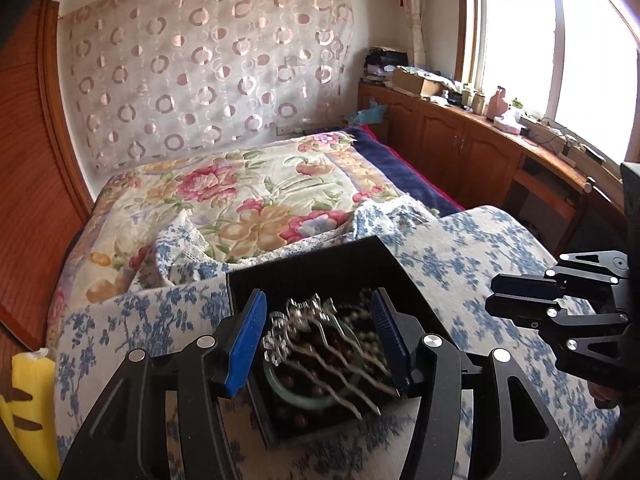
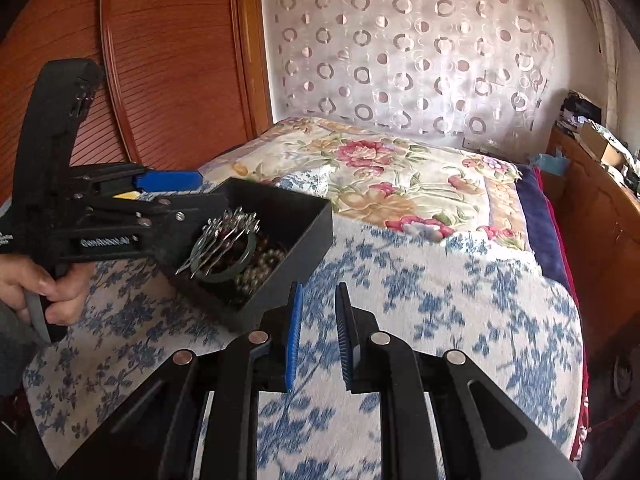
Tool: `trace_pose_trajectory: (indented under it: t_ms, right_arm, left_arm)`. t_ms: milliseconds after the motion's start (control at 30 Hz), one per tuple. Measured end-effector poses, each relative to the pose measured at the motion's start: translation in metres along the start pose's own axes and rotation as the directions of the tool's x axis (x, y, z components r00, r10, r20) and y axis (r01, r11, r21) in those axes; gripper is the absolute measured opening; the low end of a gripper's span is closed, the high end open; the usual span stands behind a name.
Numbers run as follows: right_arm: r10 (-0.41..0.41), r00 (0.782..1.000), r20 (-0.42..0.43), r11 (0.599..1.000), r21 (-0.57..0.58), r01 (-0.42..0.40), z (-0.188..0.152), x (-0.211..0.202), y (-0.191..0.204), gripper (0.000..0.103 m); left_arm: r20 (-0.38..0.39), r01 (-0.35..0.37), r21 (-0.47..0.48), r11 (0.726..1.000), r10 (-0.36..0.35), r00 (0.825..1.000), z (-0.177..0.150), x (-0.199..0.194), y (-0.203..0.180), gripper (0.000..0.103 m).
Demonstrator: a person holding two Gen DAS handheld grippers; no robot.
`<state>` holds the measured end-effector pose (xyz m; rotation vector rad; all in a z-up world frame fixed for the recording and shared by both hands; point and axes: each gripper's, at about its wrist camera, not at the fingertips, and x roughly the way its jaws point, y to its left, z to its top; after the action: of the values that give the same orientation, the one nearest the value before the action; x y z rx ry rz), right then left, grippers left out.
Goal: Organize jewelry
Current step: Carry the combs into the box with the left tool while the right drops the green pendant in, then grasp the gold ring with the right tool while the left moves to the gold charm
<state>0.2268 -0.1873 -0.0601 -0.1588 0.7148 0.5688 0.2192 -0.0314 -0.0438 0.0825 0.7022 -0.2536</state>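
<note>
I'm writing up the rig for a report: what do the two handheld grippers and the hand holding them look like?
Both grippers are matte black linkage frames with round silver pivot pins. The left gripper and right gripper each carry blue ribbed finger pads. The left one has a black pistol handle and small white lettering on its side. The bare left hand shows a grey cuff.

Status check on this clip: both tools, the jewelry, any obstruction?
Left tool open over black box, straddling silver hair comb, not gripping. Right tool empty, nearly closed, above blue-floral cloth. Nothing blocking.

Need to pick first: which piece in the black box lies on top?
The silver hair comb, its wavy prongs lying across the green bangle and beads.
</note>
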Motion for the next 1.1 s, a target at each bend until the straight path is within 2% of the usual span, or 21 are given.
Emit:
trace_pose_trajectory:
  t_ms: [100,167,533,900,1100]
  right_arm:
    - [0.001,1.0,-0.009,1.0,0.012,-0.001,-0.013,-0.008,0.003,0.022]
    - [0.005,1.0,-0.019,1.0,0.02,-0.005,-0.023,-0.012,0.008,0.033]
    - [0.007,0.994,-0.105,1.0,0.0,-0.007,-0.067,-0.013,0.036,0.034]
    - [0.022,0.988,-0.155,0.999,-0.036,-0.028,-0.075,-0.002,0.055,0.034]
    - [-0.025,0.983,-0.184,0.994,-0.106,0.006,-0.075,0.007,0.064,0.033]
  left_arm:
    - [0.002,0.021,0.003,1.0,-0.021,1.0,-0.011,-0.012,-0.004,0.053]
    - [-0.003,0.03,0.011,0.999,-0.03,1.0,-0.021,-0.019,-0.008,0.053]
    - [-0.038,0.068,0.021,0.997,-0.068,0.997,-0.06,-0.037,-0.019,0.053]
    - [-0.105,0.087,0.036,0.996,-0.083,0.991,-0.087,-0.029,-0.027,0.053]
    - [-0.136,0.09,0.031,0.995,-0.085,0.987,-0.095,-0.024,-0.028,0.053]
